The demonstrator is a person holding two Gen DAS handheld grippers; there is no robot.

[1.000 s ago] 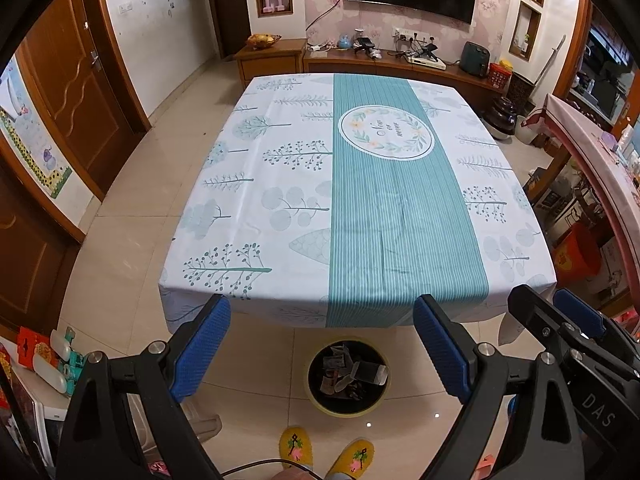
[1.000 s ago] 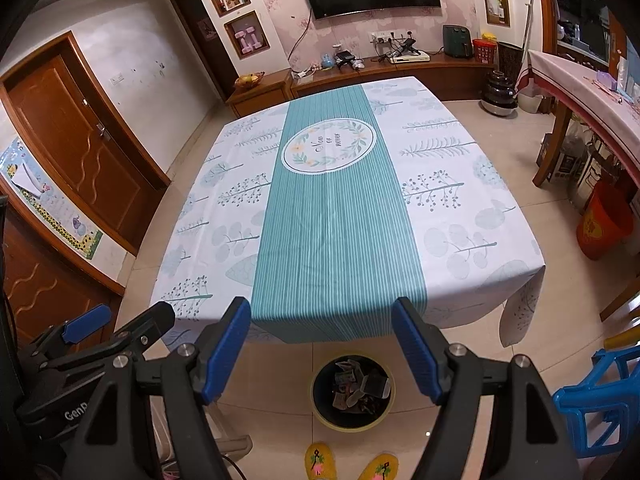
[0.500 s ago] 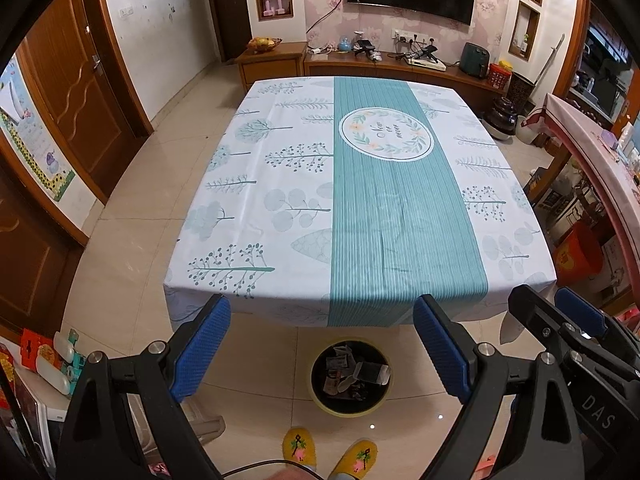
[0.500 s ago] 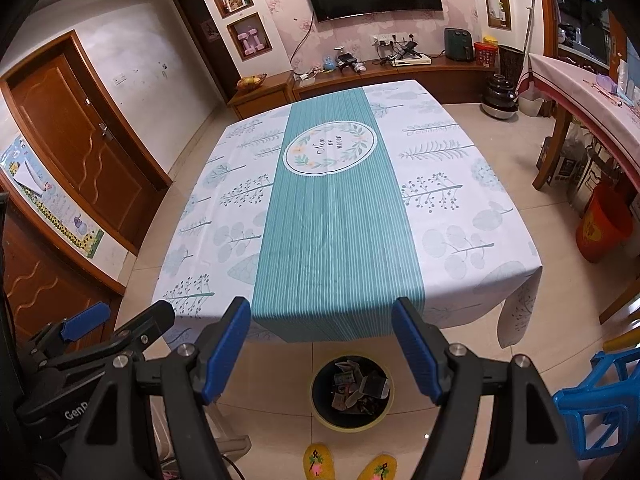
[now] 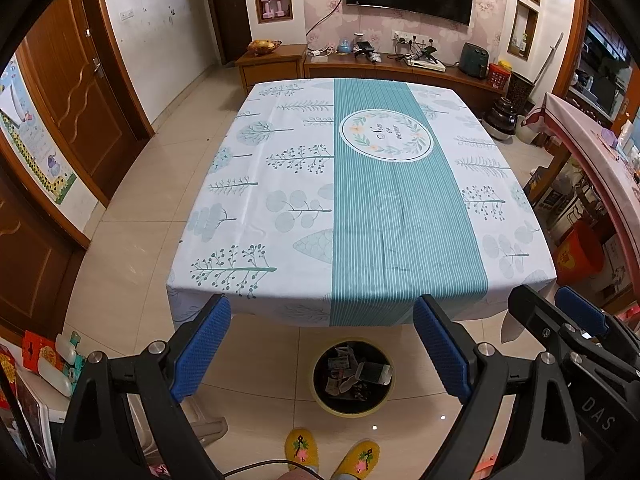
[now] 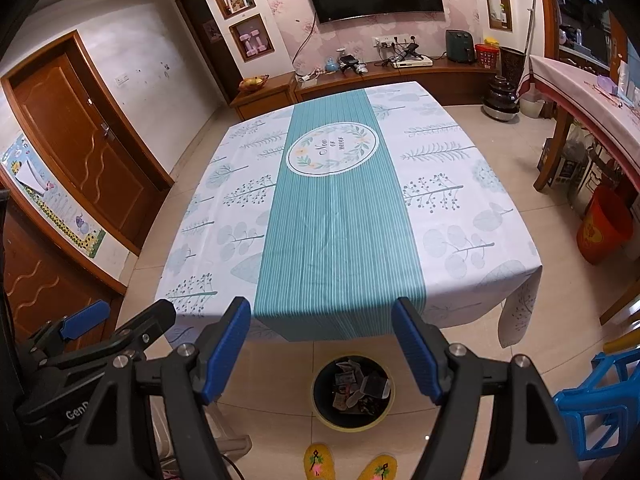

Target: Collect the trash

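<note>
On the floor just before the cloth-covered surface [image 5: 256, 200] stands a round bin [image 5: 353, 376], holding crumpled trash [image 5: 356, 372] and sitting near yellow slippers [image 5: 302, 449]. Left tool [image 5: 320, 346] and right tool [image 6: 321, 344] both hang above it, side by side, blue pads [image 6: 224, 354] spread apart, gripping nothing.

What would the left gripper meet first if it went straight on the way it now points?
Probably the tablecloth on the table: the open, empty left gripper aims over the near edge toward its top. The trash bin sits below that line. Depth unclear.
</note>
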